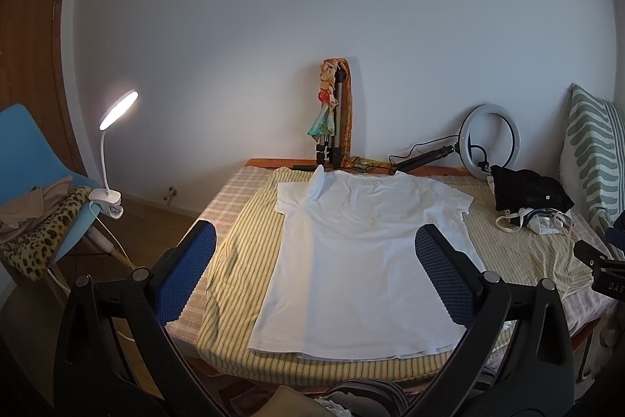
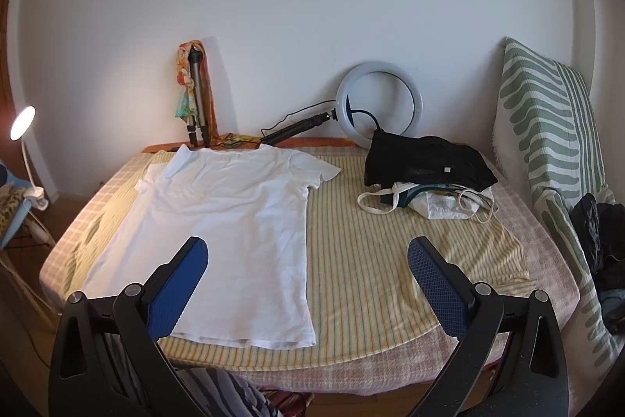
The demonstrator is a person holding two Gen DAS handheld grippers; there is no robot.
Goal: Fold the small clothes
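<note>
- White T-shirt (image 2: 218, 217) lies flat on the striped cloth (image 2: 390, 260), left half of the bed (image 2: 547, 284), collar toward the wall-side edge.
- Left gripper (image 1: 316, 260) released, empty, above the shirt's hem.
- Right gripper (image 2: 308, 272) released, empty, above the near edge.
- Black garment (image 2: 425, 163) piled at the far right corner.

The white cotton T-shirt (image 2: 230, 221) lies flat on the yellow striped cloth (image 2: 371, 253) covering the bed, toward its left side, collar to the wall. To its right, near the far edge, the black folded garment (image 2: 425, 163) rests on the white tote bag (image 2: 437, 206). Behind them, against the wall, stand the round ring light (image 2: 381, 104) and, further left, the folded metal tripod (image 2: 199, 96).
</note>
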